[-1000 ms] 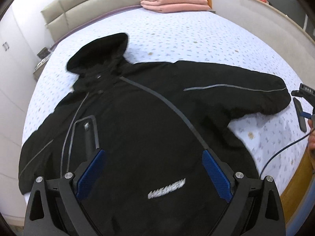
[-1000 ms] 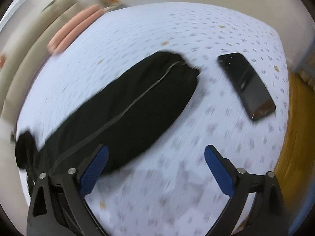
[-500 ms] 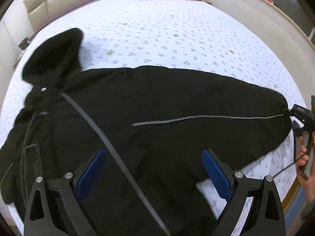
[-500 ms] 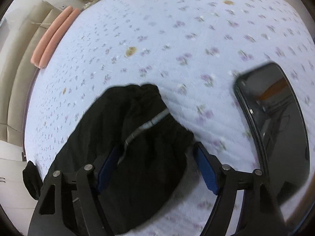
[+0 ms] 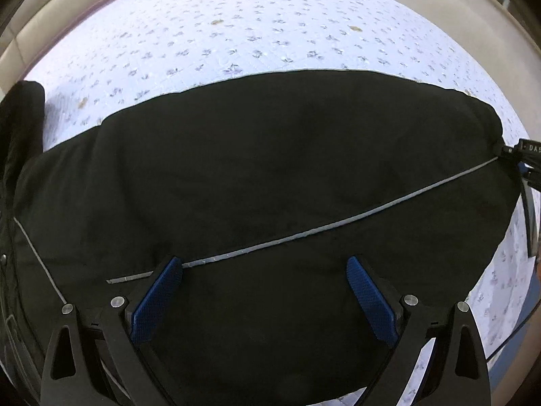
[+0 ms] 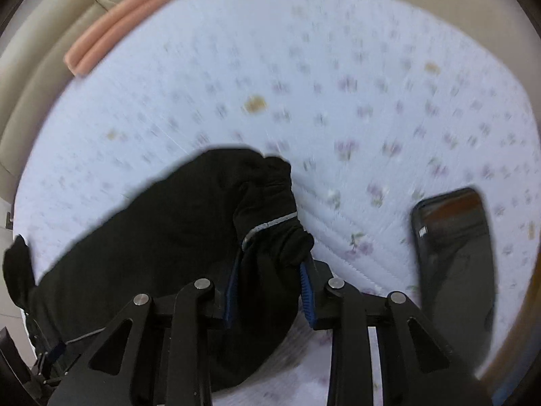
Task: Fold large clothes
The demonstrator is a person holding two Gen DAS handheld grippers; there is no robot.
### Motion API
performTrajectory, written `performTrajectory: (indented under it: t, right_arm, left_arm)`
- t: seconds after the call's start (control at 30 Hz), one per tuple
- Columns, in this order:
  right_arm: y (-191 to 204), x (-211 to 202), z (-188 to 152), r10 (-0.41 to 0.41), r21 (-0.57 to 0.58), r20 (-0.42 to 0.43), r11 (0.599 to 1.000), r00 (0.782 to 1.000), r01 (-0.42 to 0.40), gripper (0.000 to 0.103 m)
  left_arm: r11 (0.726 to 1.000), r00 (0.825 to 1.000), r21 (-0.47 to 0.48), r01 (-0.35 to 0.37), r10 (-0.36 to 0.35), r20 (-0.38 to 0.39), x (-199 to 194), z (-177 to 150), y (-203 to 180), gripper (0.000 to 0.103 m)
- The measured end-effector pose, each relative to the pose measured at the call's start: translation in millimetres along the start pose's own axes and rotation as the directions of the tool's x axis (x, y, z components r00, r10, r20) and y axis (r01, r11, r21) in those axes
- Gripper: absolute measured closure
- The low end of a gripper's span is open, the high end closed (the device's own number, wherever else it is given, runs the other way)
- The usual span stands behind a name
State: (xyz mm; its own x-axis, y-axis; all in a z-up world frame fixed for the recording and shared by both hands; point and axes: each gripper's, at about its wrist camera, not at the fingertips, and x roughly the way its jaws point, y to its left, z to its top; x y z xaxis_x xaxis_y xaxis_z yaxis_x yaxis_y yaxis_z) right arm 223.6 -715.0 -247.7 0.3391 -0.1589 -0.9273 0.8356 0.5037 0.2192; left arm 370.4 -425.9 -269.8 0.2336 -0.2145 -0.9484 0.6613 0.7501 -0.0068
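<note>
1. Black jacket [image 5: 270, 155]: spread flat on the flower-print bed [image 5: 236, 34].
2. Right gripper [image 6: 270, 291]: jaws closing, blue pads pinching the bunched cuff [image 6: 270, 203] of the sleeve.
3. Left gripper [image 5: 263, 291]: fingers spread wide over the sleeve, gripping nothing.
4. Phone [image 6: 453, 253]: beside the cuff.

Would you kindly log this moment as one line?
right tongs: closing on jacket cuff | left tongs: open above sleeve | phone: on bed
</note>
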Motion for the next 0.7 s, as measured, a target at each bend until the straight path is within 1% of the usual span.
performTrajectory:
  t: [0.1, 0.17, 0.27, 0.3, 0.37, 0.43, 0.57, 0.63, 0.7]
  right_arm:
    - [7, -11, 2, -0.013, -0.019, 0.009, 1.000, 1.000, 0.013, 0.069]
    - [18, -32, 3, 0.003, -0.038, 0.032, 0.999, 0.999, -0.002, 0.070]
    - [36, -66, 6, 0.069, -0.066, 0.074, 0.996, 0.995, -0.064, 0.072]
    - [47, -79, 4, 0.103, -0.080, 0.087, 0.992, 0.991, -0.096, 0.073]
    - [73, -103, -4, 0.172, -0.116, 0.096, 0.980, 0.981, -0.160, 0.074]
    - [114, -120, -16, 0.220, -0.169, 0.095, 0.965, 0.971, -0.202, 0.076]
    - [194, -138, -50, 0.266, -0.283, 0.063, 0.929, 0.962, -0.238, 0.078]
    - [234, -146, -73, 0.273, -0.343, 0.039, 0.907, 0.961, -0.244, 0.079]
    - [271, -155, -101, 0.296, -0.394, 0.011, 0.879, 0.955, -0.268, 0.080]
  left_arm:
    - [0.999, 1.000, -0.028, 0.021, -0.022, -0.015, -9, -2, 7, 0.005]
    - [0.998, 1.000, -0.059, 0.022, -0.023, -0.005, -25, -6, 18, 0.005]
    - [0.995, 0.999, -0.098, 0.010, -0.006, 0.034, -58, -19, 41, 0.005]
    - [0.994, 0.999, -0.110, 0.001, 0.004, 0.042, -68, -25, 49, 0.005]
    - [0.989, 0.998, -0.146, -0.024, 0.033, 0.055, -89, -41, 71, 0.005]
    - [0.982, 0.997, -0.186, -0.037, 0.050, 0.063, -106, -56, 92, 0.005]
    - [0.956, 0.993, -0.284, -0.068, 0.093, 0.072, -140, -98, 148, 0.005]
    - [0.943, 0.991, -0.321, -0.086, 0.113, 0.068, -152, -118, 173, 0.005]
    - [0.933, 0.989, -0.345, -0.104, 0.134, 0.066, -163, -133, 195, 0.005]
